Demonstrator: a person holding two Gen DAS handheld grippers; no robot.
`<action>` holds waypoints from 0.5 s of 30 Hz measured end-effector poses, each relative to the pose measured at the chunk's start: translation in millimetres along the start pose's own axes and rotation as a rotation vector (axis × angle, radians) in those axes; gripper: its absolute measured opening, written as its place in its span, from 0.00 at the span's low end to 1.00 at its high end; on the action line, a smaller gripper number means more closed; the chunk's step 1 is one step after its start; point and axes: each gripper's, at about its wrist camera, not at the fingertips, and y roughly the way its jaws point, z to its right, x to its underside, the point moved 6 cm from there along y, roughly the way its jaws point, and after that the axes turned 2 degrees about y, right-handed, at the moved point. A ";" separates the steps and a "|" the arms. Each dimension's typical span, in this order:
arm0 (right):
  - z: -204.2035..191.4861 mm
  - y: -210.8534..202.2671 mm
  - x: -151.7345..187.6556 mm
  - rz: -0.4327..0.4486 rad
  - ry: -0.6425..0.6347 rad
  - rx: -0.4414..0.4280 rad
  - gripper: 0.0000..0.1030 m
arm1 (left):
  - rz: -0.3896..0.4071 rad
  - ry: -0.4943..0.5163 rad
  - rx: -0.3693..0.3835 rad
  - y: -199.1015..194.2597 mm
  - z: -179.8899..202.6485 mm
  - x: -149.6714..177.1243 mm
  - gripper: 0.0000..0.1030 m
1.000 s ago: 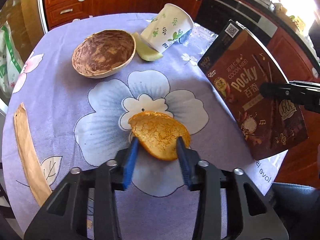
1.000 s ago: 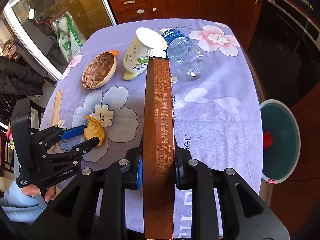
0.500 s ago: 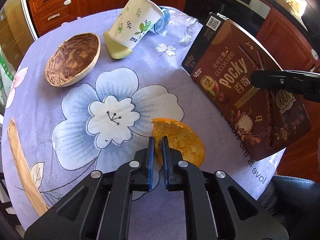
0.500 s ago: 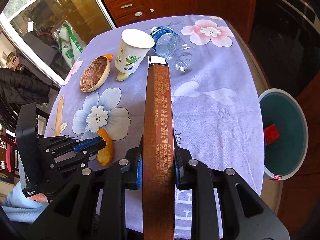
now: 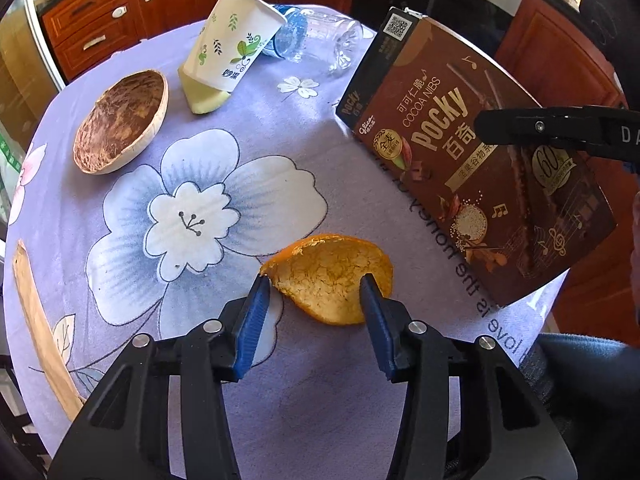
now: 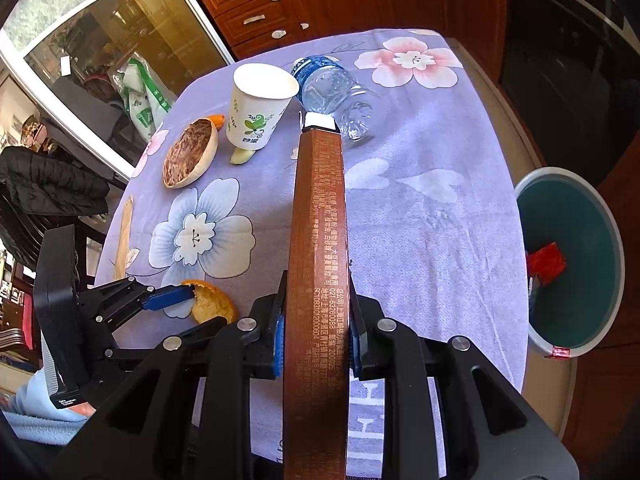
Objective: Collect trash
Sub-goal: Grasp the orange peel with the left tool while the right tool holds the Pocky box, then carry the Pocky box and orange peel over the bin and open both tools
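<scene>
An orange peel (image 5: 332,272) lies on the purple flowered tablecloth (image 5: 280,160) near its front edge. My left gripper (image 5: 314,292) straddles it. Its jaws are opening and the blue pads (image 5: 252,320) stand on either side of the peel without pressing it. In the right wrist view the left gripper (image 6: 200,308) sits low on the left at the peel (image 6: 212,304). My right gripper (image 6: 316,336) is shut on a brown Pocky box (image 6: 318,220), held edge-on above the table. The left wrist view shows the box (image 5: 460,168) tilted at the right.
A teal trash bin (image 6: 568,208) with red scraps stands on the floor right of the table. Farther back are a tipped paper cup (image 5: 232,52), a plastic bottle (image 5: 320,36), a brown shell bowl (image 5: 120,122), a pale rind slice (image 5: 204,96) and a wooden stick (image 5: 40,332).
The left jaws went from apart to nearly shut beside the peel, then spread again around it. The peel now lies nearer the table's front right edge. The box stays gripped.
</scene>
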 end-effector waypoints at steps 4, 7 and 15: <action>5.1 -2.9 1.1 0.013 0.009 -0.009 0.21 | 0.021 0.034 0.015 -0.2 19.9 -7.9 0.03; 11.6 -9.0 0.6 0.038 0.019 -0.008 0.21 | 0.058 0.054 0.002 -7.5 30.8 -15.9 0.03; 42.4 -44.7 -8.5 0.143 0.095 -0.014 0.21 | 0.136 0.064 -0.039 -30.7 38.4 -49.0 0.03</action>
